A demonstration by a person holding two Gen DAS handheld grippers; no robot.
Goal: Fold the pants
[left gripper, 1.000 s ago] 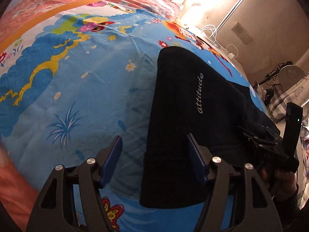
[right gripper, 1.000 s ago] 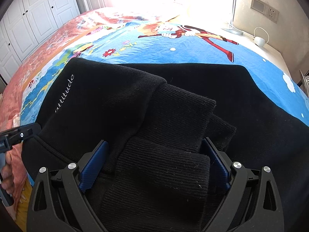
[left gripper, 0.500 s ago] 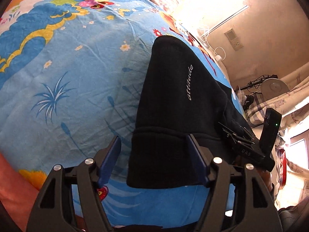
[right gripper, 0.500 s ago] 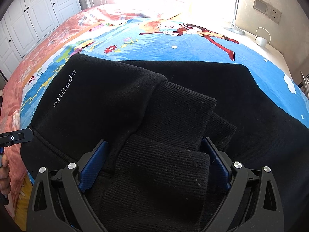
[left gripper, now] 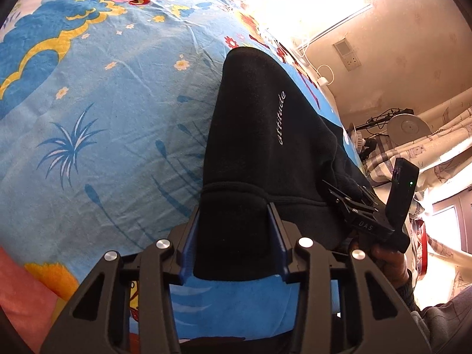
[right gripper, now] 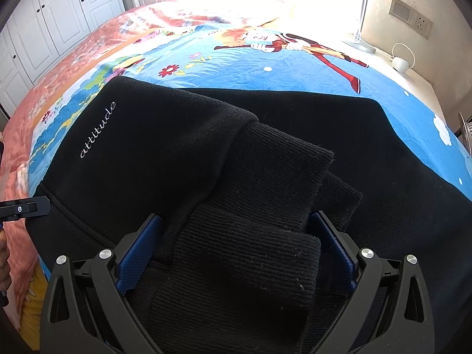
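Observation:
Black pants [left gripper: 259, 153] with white "attitude" lettering lie folded on a cartoon-print bed sheet [left gripper: 103, 103]. My left gripper [left gripper: 233, 209] is at the near waistband corner [left gripper: 233, 236], its jaws closing. Both blue pads touch the band's fabric, which fills the gap between them. In the right wrist view the pants [right gripper: 153, 147] spread wide, with ribbed leg cuffs [right gripper: 274, 171] folded on top. My right gripper [right gripper: 233, 218] stands open astride the nearer cuff, without squeezing it. The right gripper [left gripper: 362, 215], held by a hand, also shows in the left wrist view.
The bed's edge runs close below the waistband. A wall with a socket [left gripper: 349, 59], a fan [left gripper: 407, 126] and a curtain [left gripper: 442, 153] stand to the right. White wardrobe doors [right gripper: 53, 29] lie beyond the bed's left side. A white charger [right gripper: 399, 63] sits by the wall.
The left gripper tilted down over the waistband corner and its jaws narrowed until the pads met the fabric. The right gripper kept still.

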